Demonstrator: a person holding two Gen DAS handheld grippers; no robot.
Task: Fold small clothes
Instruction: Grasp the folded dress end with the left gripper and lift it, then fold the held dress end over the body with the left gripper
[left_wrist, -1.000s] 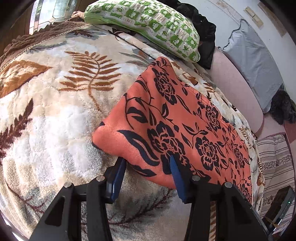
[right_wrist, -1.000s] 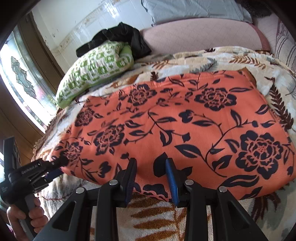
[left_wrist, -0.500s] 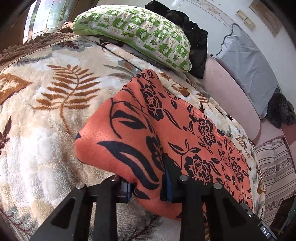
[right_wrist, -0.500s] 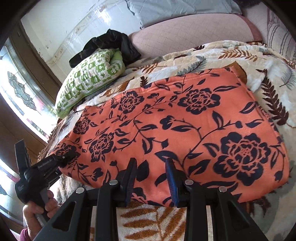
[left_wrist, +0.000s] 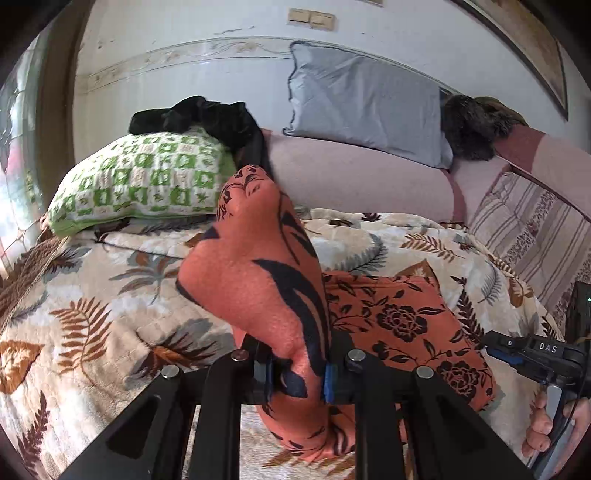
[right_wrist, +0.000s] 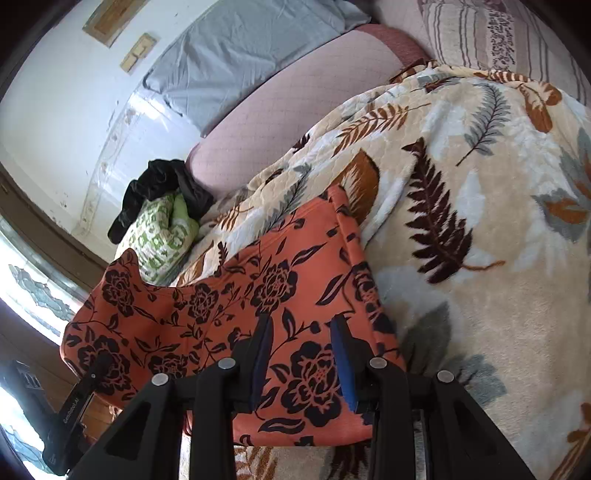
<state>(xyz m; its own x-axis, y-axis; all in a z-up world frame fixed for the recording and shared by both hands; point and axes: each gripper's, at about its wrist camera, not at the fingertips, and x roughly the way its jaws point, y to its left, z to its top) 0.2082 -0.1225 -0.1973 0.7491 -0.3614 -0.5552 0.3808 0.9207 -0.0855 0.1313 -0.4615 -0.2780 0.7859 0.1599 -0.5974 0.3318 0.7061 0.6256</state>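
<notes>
An orange garment with black flowers lies partly on the leaf-patterned blanket. My left gripper is shut on its near edge and holds that end lifted off the bed. In the right wrist view the garment is raised along its near edge. My right gripper has its blue pads on either side of the cloth, pinching a wide fold. The left gripper also shows in the right wrist view, and the right gripper in the left wrist view.
A green-and-white pillow with a black garment on it lies at the head of the bed. A grey pillow leans on the wall above a pink bolster. A striped cushion sits at the right.
Both grippers closed on the garment's near edge and lifted it up from the blanket. The garment now hangs raised between them instead of lying flat.
</notes>
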